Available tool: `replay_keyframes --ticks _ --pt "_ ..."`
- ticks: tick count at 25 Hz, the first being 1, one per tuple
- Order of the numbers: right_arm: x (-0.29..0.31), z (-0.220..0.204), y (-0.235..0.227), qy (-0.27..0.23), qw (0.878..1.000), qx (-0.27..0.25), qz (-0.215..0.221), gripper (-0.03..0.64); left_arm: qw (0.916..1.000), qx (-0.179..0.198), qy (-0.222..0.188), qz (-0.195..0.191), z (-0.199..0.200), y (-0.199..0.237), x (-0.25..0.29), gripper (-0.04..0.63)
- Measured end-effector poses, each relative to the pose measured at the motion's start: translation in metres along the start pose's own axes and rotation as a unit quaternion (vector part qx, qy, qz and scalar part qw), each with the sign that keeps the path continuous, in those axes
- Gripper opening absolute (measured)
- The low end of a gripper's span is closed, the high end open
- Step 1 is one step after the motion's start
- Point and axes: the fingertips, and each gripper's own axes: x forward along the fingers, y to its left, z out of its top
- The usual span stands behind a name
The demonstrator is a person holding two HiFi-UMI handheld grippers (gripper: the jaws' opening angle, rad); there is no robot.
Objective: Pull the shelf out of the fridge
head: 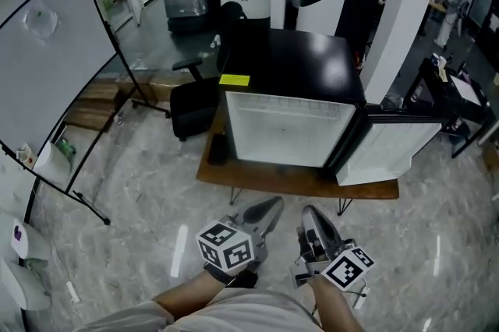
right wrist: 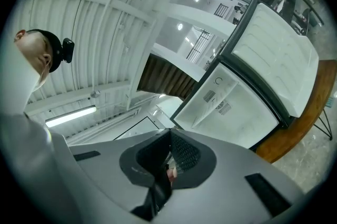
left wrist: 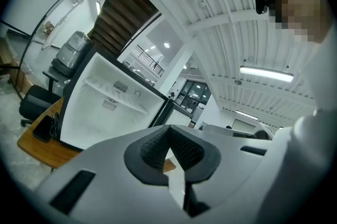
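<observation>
The left tongs and right tongs are hanging closed and empty. The shelf is lying straight ahead in the open mini fridge, running crosswise, well apart from both.

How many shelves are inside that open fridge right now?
1. A single white shelf spans the upper half of the open fridge interior, level, with nothing on it. No other shelf shows, though the lower interior is partly hidden.
</observation>
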Motion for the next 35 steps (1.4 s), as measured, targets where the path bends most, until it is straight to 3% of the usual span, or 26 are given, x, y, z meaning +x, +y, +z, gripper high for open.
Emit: replay_keyframes --ticks 8,15,20,24,31,35 --pt "0.087 0.017 -0.048 -0.045 0.996 0.062 -0.035 0.011 0.9994 -0.004 0.019 -0.028 0.035 0.064 0.034 0.006" --pt "0.12 0.033 -0.088 -0.071 0.99 0.106 -0.066 0.011 0.9957 -0.086 0.024 -0.027 0.04 0.115 0.07 0.006" --pt "0.138 0.042 -0.111 -0.061 0.989 0.113 -0.072 0.011 0.9918 -0.127 0.008 -0.012 0.045 0.147 0.109 0.006" --pt "0.146 0.051 -0.126 -0.046 0.991 0.106 -0.073 0.011 0.9827 -0.185 -0.002 -0.014 0.039 0.16 0.145 0.008" --pt "0.169 0.079 -0.12 -0.005 0.998 0.066 -0.013 0.011 0.9619 -0.27 -0.028 -0.032 0.045 0.181 0.203 0.011" --pt "0.173 0.091 -0.113 0.01 0.998 0.058 0.028 0.011 0.9485 -0.308 -0.064 -0.038 0.047 0.186 0.229 0.081"
